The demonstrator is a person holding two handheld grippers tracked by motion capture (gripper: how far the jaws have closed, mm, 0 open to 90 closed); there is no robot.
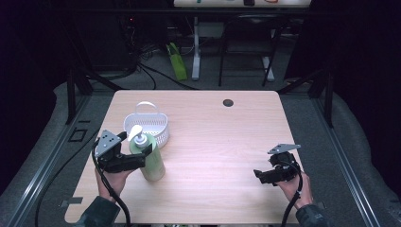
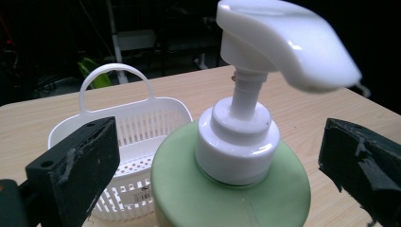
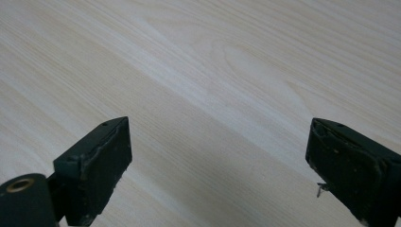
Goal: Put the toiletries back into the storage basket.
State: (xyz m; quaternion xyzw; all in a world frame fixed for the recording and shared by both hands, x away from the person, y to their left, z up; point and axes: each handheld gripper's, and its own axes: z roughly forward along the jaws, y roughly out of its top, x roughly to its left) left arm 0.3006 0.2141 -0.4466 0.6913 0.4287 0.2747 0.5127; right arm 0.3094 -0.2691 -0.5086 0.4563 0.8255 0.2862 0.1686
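A pale green pump bottle (image 1: 153, 164) with a white pump head (image 2: 283, 42) stands upright on the wooden table (image 1: 222, 137), just in front of a white slotted basket (image 1: 158, 124) with a hoop handle. My left gripper (image 1: 138, 144) is open, one jaw on each side of the bottle's shoulder (image 2: 189, 194). In the left gripper view a gap shows between each pad and the bottle. My right gripper (image 1: 263, 171) is open near the table's front right. Its fingers (image 3: 99, 161) hover over bare wood with nothing between them.
The basket (image 2: 123, 118) looks empty and sits behind and to the left of the bottle. A dark round hole (image 1: 228, 102) marks the table's far side. Beyond the table are desk legs, cables and a green object (image 1: 177, 61) on the floor.
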